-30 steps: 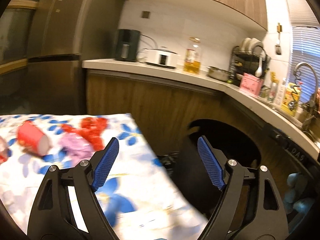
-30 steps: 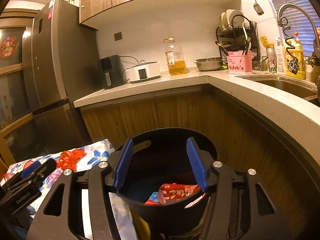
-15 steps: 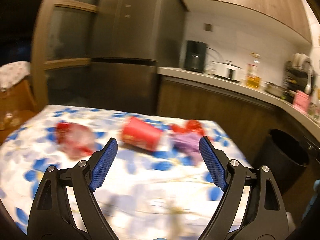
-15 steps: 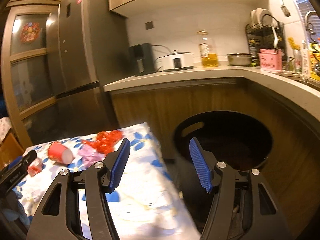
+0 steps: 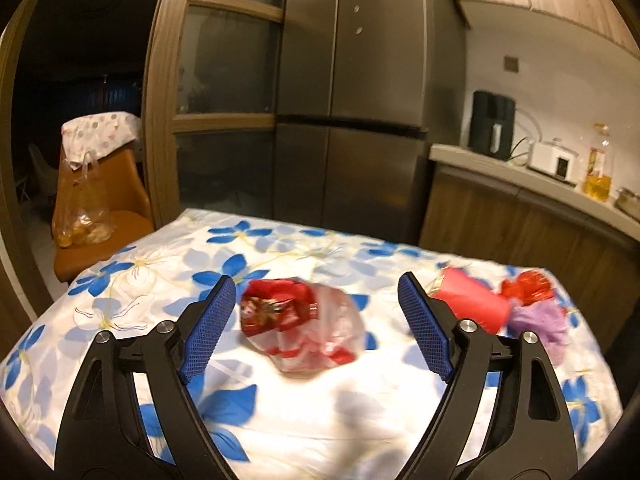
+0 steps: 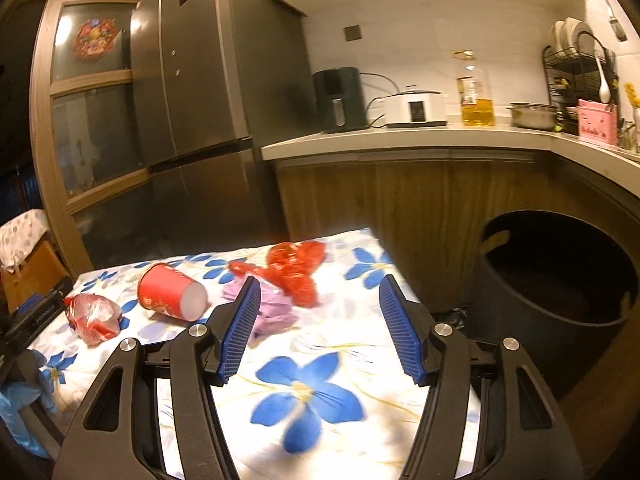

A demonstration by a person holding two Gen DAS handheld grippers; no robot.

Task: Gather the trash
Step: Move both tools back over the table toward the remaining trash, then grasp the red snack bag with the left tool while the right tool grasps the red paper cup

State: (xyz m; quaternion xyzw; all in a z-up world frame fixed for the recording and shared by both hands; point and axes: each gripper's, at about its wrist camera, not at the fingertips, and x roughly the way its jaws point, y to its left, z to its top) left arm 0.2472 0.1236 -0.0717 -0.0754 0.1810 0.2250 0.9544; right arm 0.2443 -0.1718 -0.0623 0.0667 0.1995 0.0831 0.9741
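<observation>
Trash lies on a table with a blue-flower cloth (image 5: 304,412). A crumpled red and clear wrapper (image 5: 304,324) lies just ahead of my open, empty left gripper (image 5: 316,328); it also shows in the right wrist view (image 6: 94,318). A red paper cup (image 5: 470,304) (image 6: 172,298) lies on its side. Beside it are a purple wad (image 5: 542,320) (image 6: 276,310) and red crinkled plastic (image 5: 528,286) (image 6: 296,266). My right gripper (image 6: 320,330) is open and empty above the cloth, near the purple wad. A black trash bin (image 6: 560,292) stands right of the table.
A grey fridge (image 5: 352,112) and a glass-door cabinet stand behind the table. A counter (image 6: 400,140) carries a black appliance, a white cooker, an oil bottle and a dish rack. An orange chair with a plastic bag (image 5: 82,216) stands at the left.
Both grippers have swung left, away from the bin and over the table. The left gripper now faces the red and clear wrapper. Both stay open and empty.
</observation>
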